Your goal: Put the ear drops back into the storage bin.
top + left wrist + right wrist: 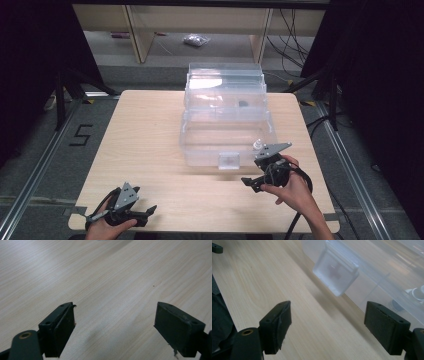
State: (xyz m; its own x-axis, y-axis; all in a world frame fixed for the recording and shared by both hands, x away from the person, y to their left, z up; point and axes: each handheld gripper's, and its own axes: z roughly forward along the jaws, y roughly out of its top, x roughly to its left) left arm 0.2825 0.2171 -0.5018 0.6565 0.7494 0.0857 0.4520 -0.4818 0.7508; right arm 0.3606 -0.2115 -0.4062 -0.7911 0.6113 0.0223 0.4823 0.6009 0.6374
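Both pairs of fingers stand wide apart with nothing between them. The right gripper (256, 181) hovers just off the near right corner of a clear plastic storage box (227, 117), its fingers (277, 325) near the box's front latch (336, 269). The left gripper (142, 216) sits at the near left edge of the bench (145, 135), well apart from the box. The box looks light, stiff and slick; the latch tab or rim seems the likeliest hold.

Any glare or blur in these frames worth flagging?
High view: ceiling light glares off the clear box lid. Right gripper view: box latch soft, out of focus; jaws sharper. Left gripper view: table evenly lit, faint shadow between the open jaws.
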